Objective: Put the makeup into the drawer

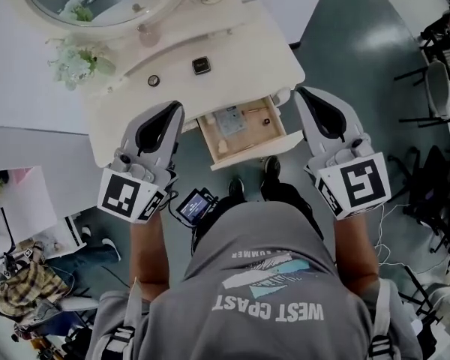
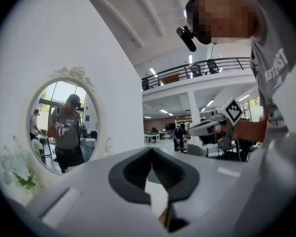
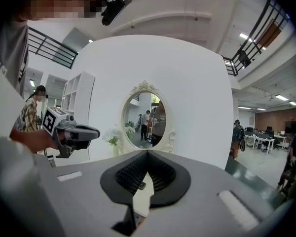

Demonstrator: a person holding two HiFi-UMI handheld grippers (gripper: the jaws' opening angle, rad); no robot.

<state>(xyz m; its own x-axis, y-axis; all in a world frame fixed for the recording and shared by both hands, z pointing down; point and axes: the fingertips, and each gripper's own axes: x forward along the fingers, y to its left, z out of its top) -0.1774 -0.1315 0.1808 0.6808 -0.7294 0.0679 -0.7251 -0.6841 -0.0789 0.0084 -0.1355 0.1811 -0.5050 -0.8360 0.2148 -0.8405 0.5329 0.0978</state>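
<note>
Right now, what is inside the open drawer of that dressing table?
The drawer holds a pale flat packet, a small dark round thing and a thin stick. Its back part is hidden under the tabletop.

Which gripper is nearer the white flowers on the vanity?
Left. The left gripper hangs on the flowers' side of the open drawer; the right gripper is on its far side.

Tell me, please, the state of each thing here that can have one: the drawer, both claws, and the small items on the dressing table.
Drawer: open, pulled out, small items inside.
Left claw: shut, empty.
Right claw: shut, empty.
Black square case: lying on the tabletop, outside the drawer.
Small round item: on the tabletop, outside the drawer.
</note>
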